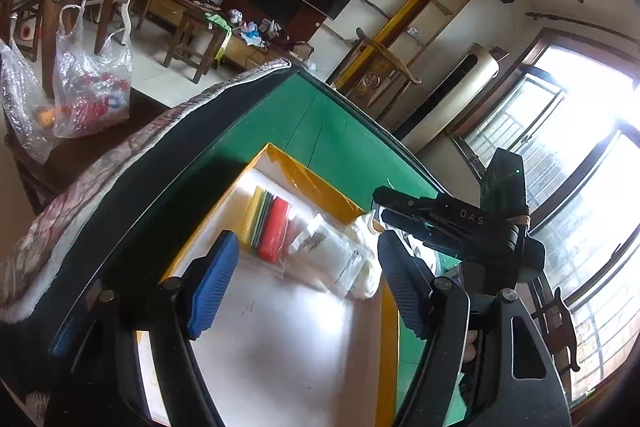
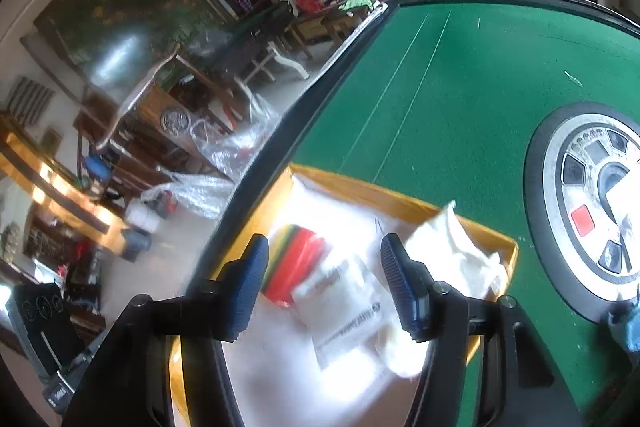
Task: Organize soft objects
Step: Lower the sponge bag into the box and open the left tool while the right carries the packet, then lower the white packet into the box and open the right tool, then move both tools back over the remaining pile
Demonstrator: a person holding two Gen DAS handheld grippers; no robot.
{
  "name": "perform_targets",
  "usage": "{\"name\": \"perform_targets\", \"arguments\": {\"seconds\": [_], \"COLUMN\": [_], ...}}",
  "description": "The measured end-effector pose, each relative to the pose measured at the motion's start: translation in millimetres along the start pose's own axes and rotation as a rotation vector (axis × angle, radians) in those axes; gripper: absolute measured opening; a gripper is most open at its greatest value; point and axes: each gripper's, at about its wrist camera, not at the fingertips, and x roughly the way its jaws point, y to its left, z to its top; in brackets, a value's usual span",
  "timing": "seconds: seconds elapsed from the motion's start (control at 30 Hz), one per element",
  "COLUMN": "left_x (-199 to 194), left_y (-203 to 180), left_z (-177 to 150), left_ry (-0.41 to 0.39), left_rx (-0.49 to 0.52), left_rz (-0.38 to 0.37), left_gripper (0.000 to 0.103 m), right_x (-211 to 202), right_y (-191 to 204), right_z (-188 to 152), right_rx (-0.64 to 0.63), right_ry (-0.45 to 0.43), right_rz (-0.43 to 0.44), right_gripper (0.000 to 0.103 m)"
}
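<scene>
A yellow box (image 1: 320, 183) (image 2: 400, 202) with a white floor sits on the green table. Inside lie a stack of coloured cloths (image 1: 269, 227) (image 2: 297, 263), a clear packet with white filling (image 1: 329, 254) (image 2: 345, 307) and a white soft bag (image 1: 367, 267) (image 2: 452, 250) leaning on the box wall. My left gripper (image 1: 310, 285) hangs open above the box floor, holding nothing. My right gripper (image 2: 324, 283) is open over the clear packet, its pads clear of it. In the left wrist view the right gripper (image 1: 381, 207) reaches in from the right over the white bag.
The green felt table (image 2: 440, 87) has a dark padded rim and a round control panel (image 2: 592, 195) at its centre. Plastic bags (image 1: 90, 95) sit on a side table to the left. Wooden chairs and cluttered furniture stand beyond.
</scene>
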Motion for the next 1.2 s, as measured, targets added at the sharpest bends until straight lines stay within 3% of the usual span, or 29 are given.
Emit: {"name": "perform_targets", "arguments": {"seconds": [0.2,0.27,0.43,0.67,0.83,0.93,1.13,1.2], "left_x": [-6.3,-9.0,-5.6,-9.4,-9.4,-8.8,-12.7,-12.4], "left_y": [13.3,14.4,14.9,12.9,10.9,7.0,-2.9,-8.0], "left_z": [-12.8,-14.1,-19.5,-27.4,-31.0,-32.5,-36.7,-38.6], "left_ry": [0.017,0.016,0.017,0.029,0.041,0.049,0.027,0.023], "left_rx": [-0.027,-0.014,-0.006,-0.01,-0.001,0.01,0.065,0.088], "left_rz": [0.0,-0.001,-0.021,-0.034,-0.021,-0.009,0.023,0.021], "left_gripper": [0.071,0.072,0.071,0.072,0.072,0.072,0.072,0.072], "right_x": [2.9,-1.3,18.5,50.1,62.0,61.0,-3.5,-38.2], "right_y": [11.2,12.0,1.5,6.0,8.0,-1.8,-0.3,0.9], "right_z": [-33.4,-45.7,-44.4,-8.1,4.7,2.7,-6.1,-14.6], "right_rx": [-0.068,-0.063,-0.019,0.048,0.046,0.055,-0.003,-0.057], "right_ry": [0.155,0.181,0.208,0.152,0.11,0.096,-0.006,-0.071], "right_rz": [-0.001,0.04,-0.017,-0.005,-0.05,-0.12,-0.089,-0.132], "right_gripper": [0.054,0.054,0.054,0.049,0.049,0.049,0.054,0.058]}}
